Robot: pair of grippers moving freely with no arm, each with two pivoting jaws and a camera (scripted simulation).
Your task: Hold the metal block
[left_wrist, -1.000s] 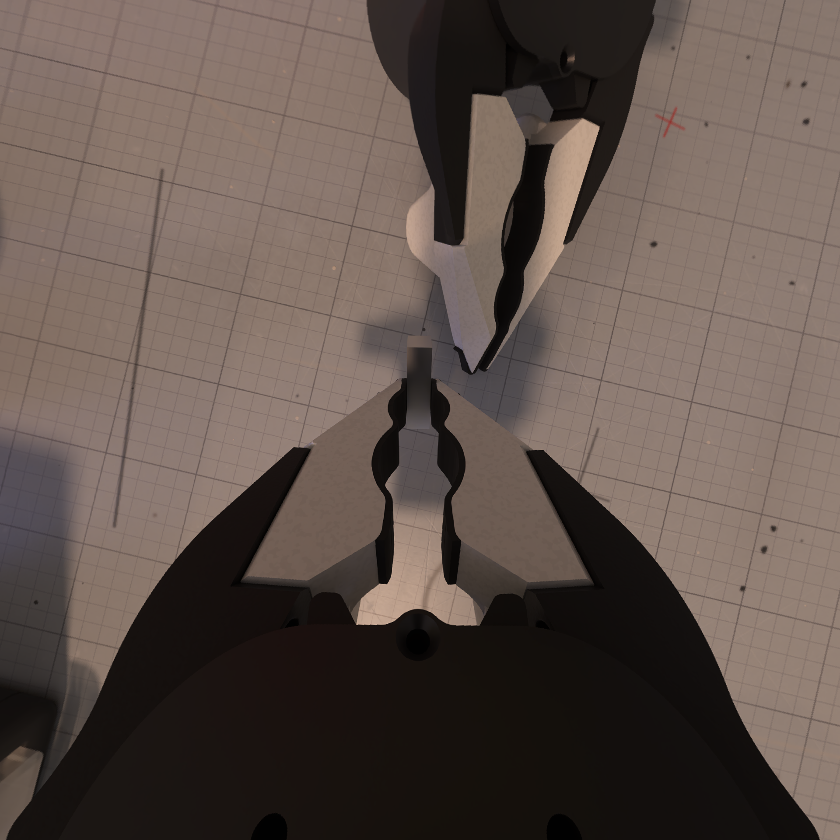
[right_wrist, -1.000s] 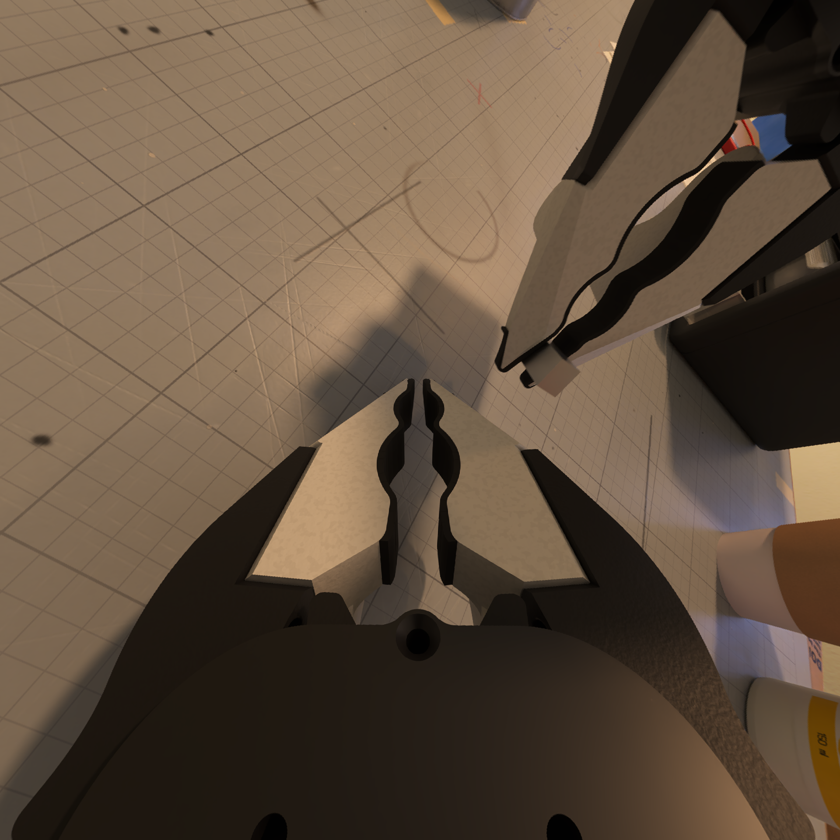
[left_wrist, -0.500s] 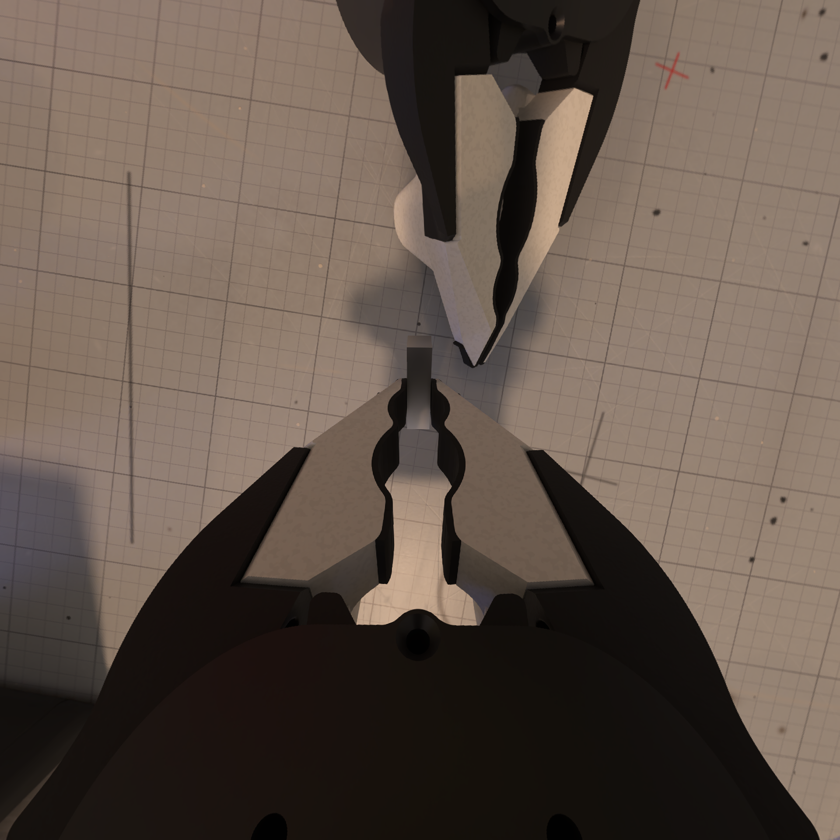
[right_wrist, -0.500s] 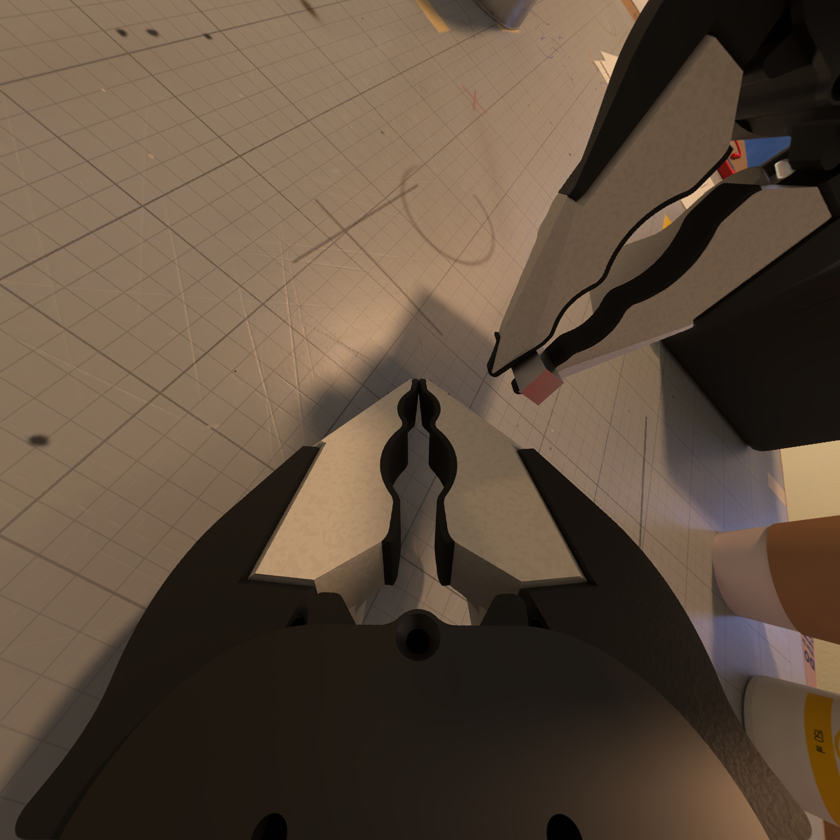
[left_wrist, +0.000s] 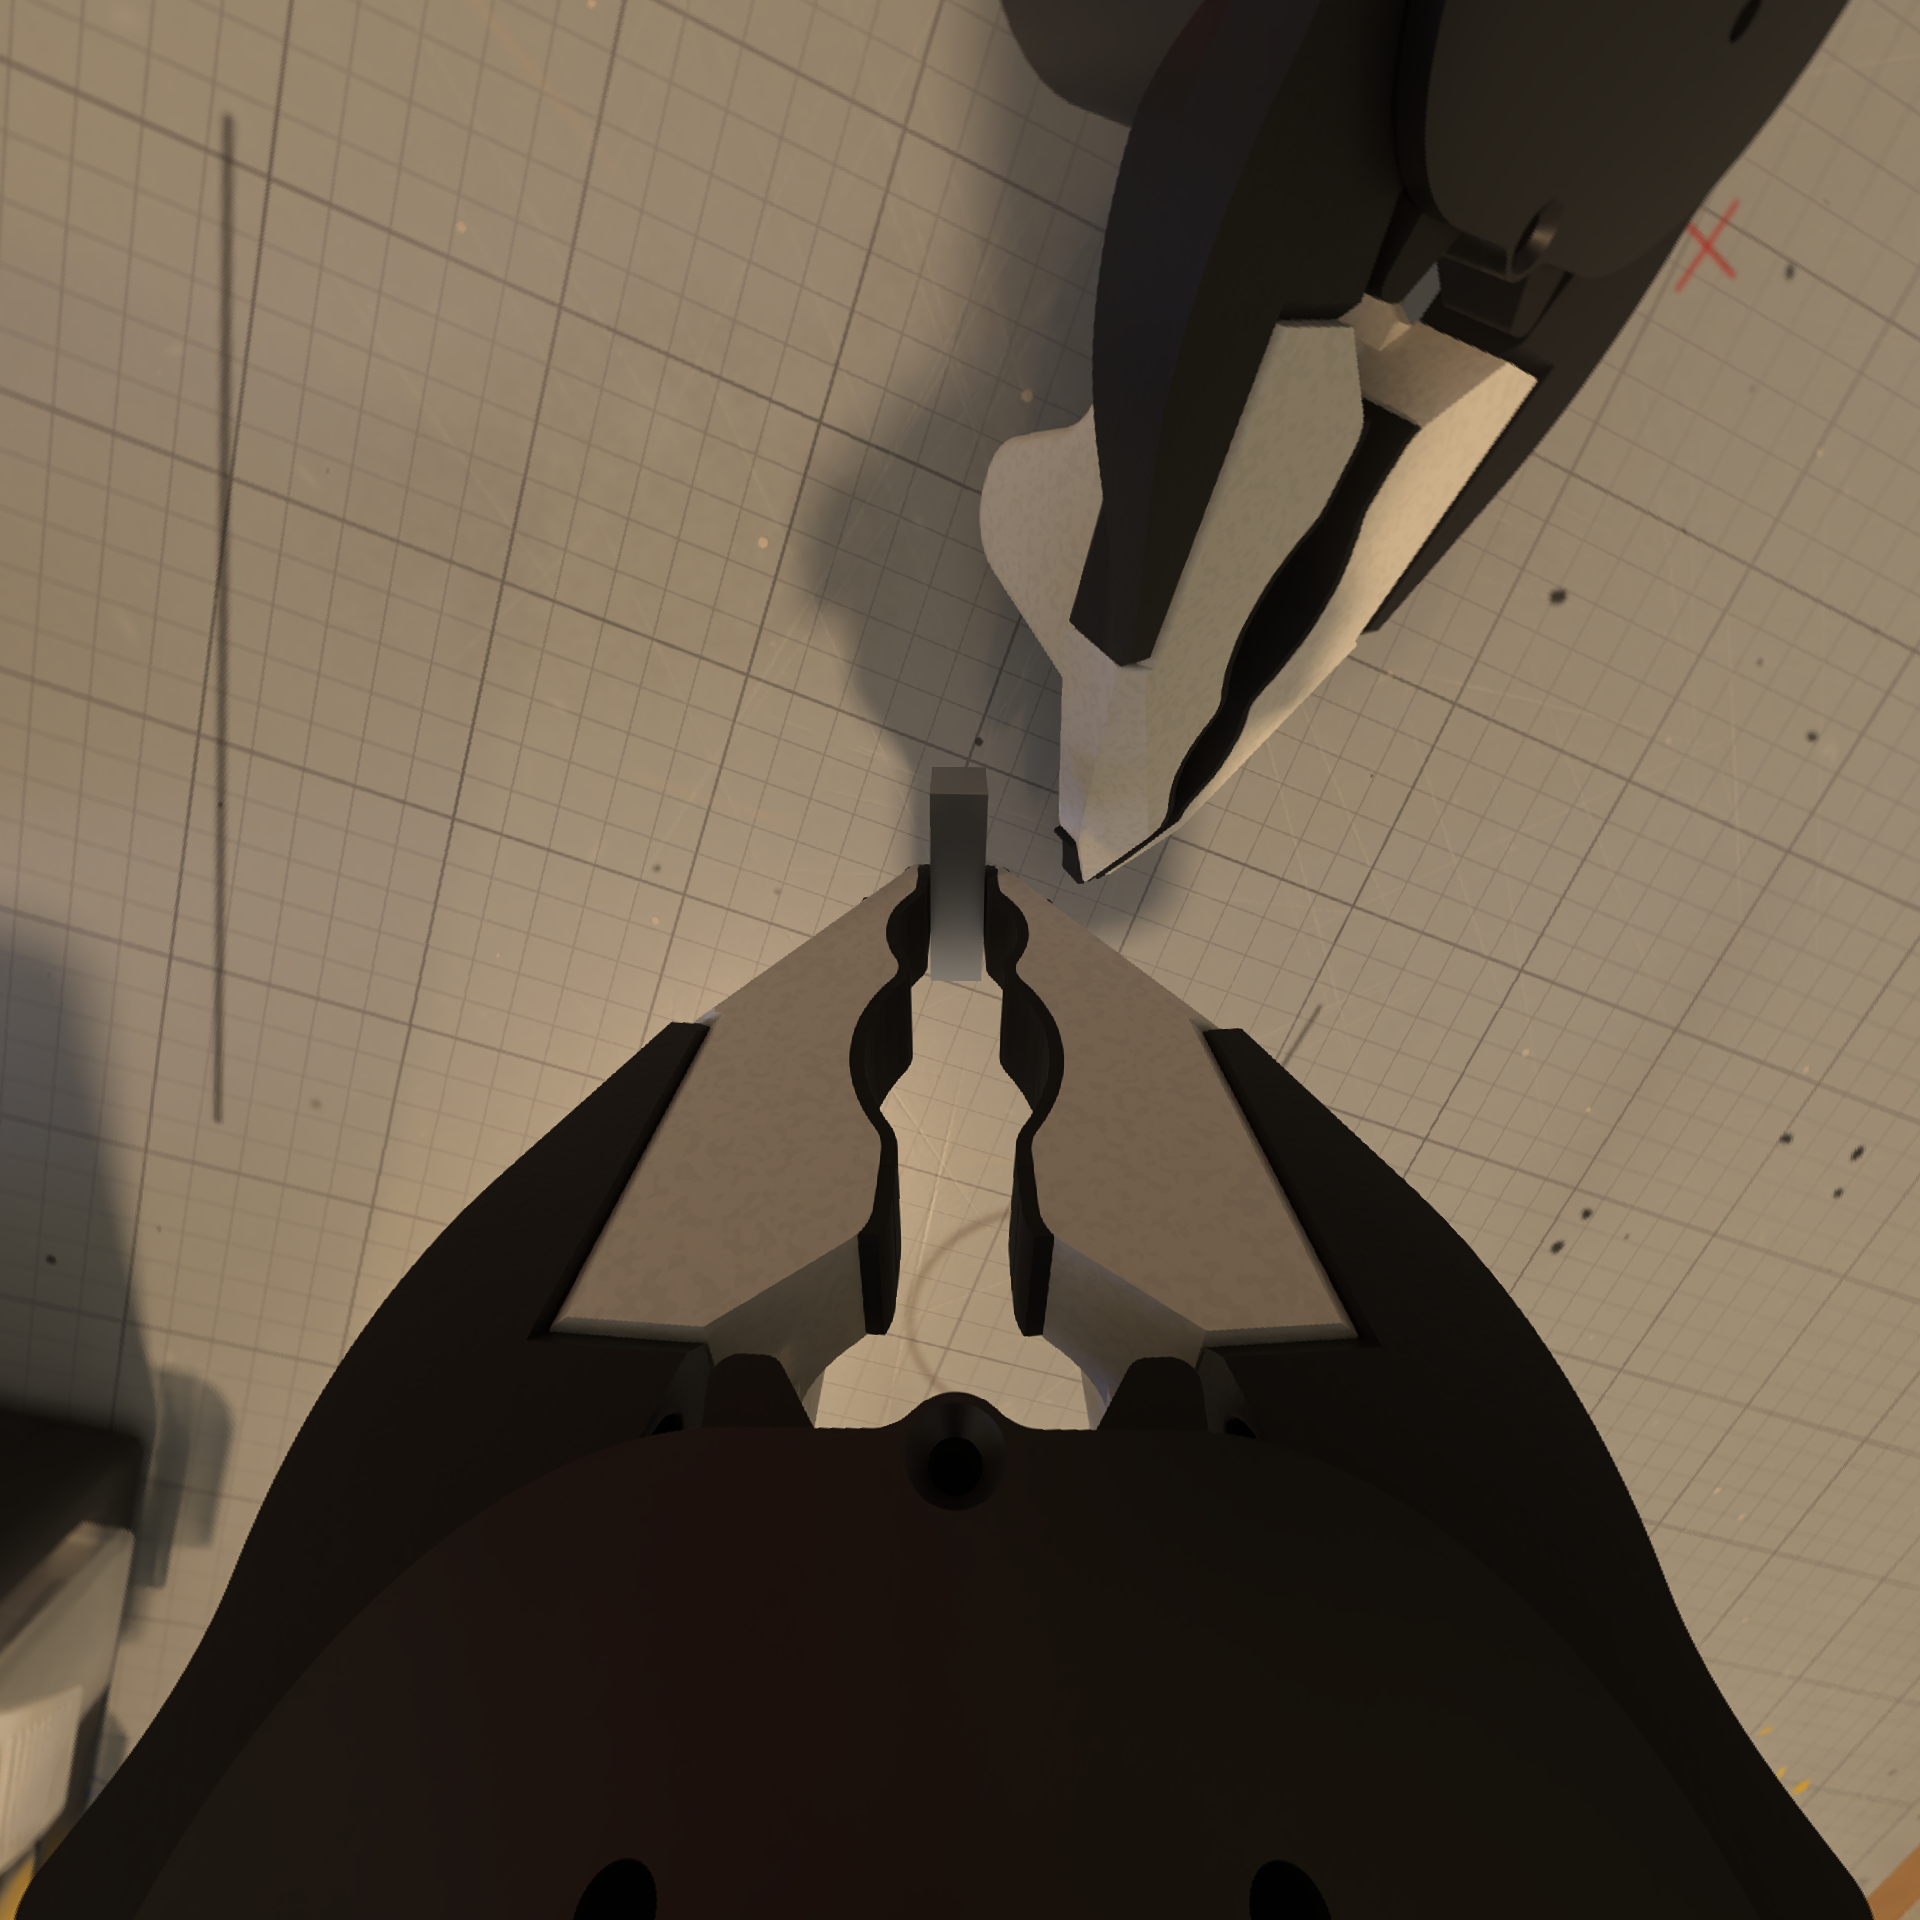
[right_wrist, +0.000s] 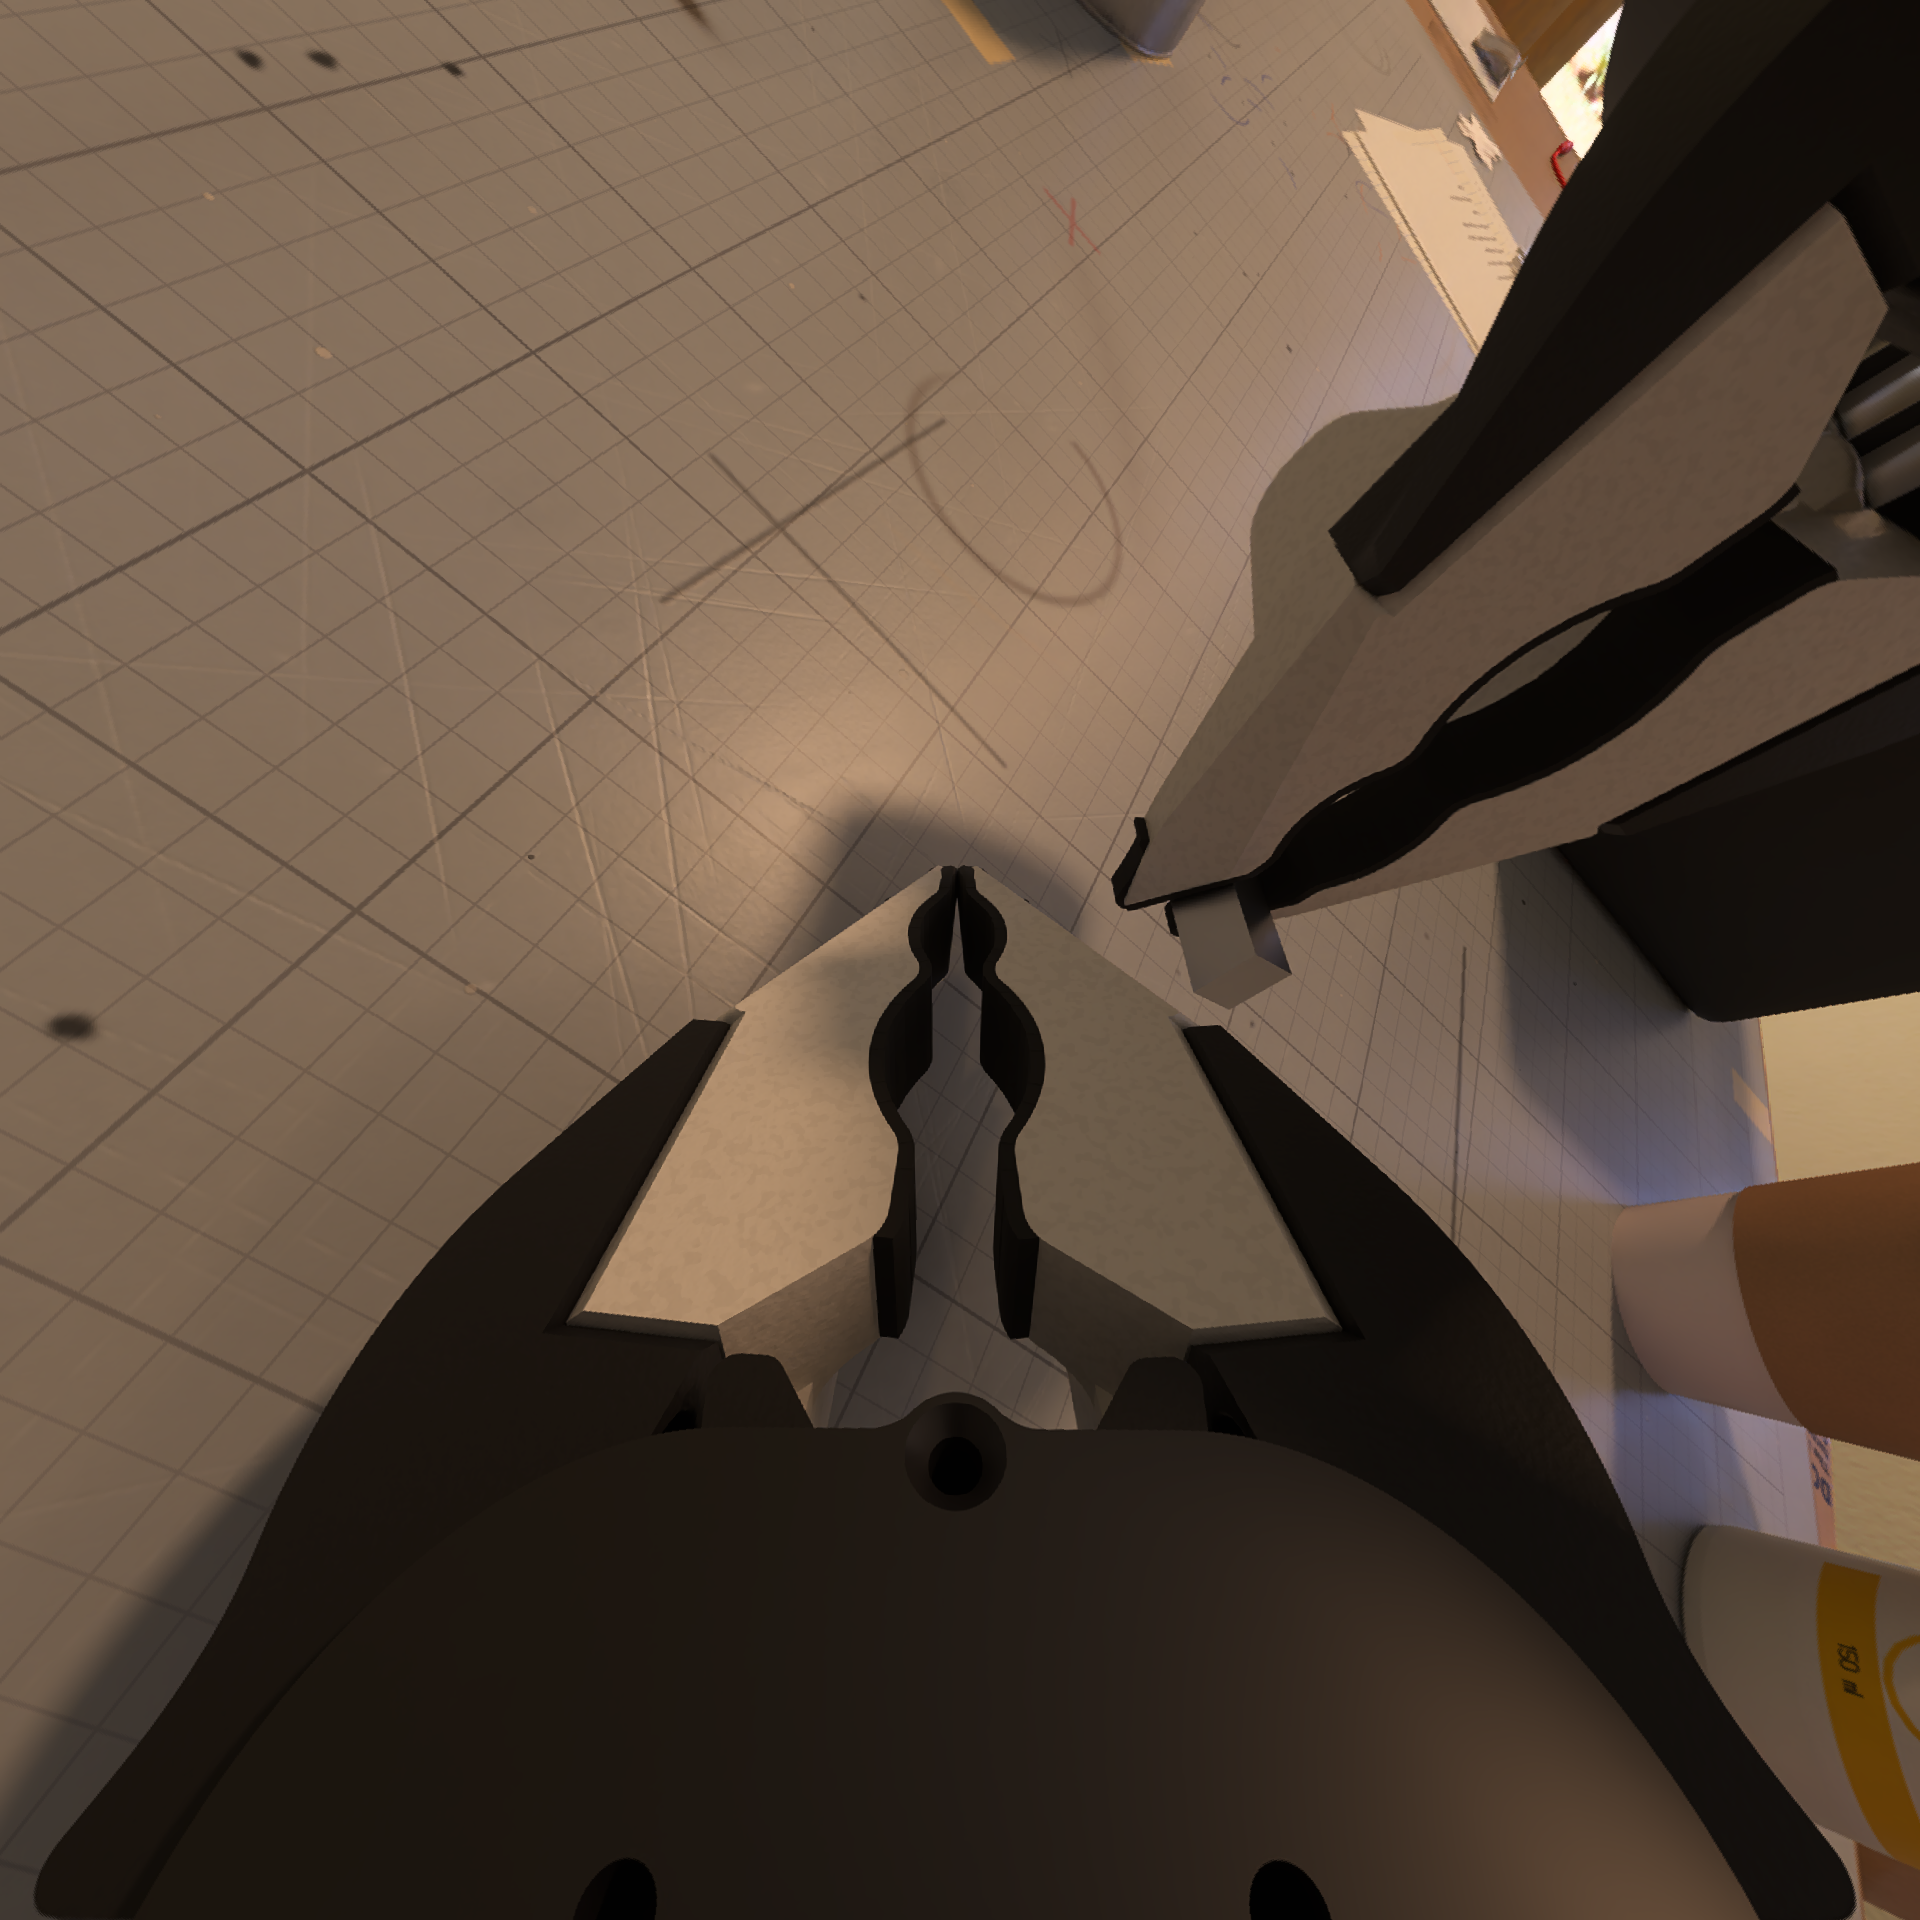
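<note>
The metal block (left_wrist: 957, 883) is a small grey bar. My left gripper (left_wrist: 957, 876) is shut on it at the fingertips and holds it above the grid mat, with the bar's end sticking out past the tips. In the right wrist view the block (right_wrist: 1231, 948) shows at the tips of the left gripper (right_wrist: 1205, 894), to the right. My right gripper (right_wrist: 957, 873) is shut and empty, with the tips touching. In the left wrist view the right gripper (left_wrist: 1081, 857) hangs just right of the block, apart from it.
A grey cutting mat (right_wrist: 520, 520) with grid lines and pen marks lies below. A black box (right_wrist: 1766, 935) stands at the right, with a brown and white cylinder (right_wrist: 1766, 1299) and a white bottle (right_wrist: 1808, 1673) nearer. A dark object (left_wrist: 52, 1507) sits at the left.
My right gripper has closed from a narrow gap to fully shut. The left gripper keeps its hold on the block, and the right gripper has tilted and shifted to the right of it.
</note>
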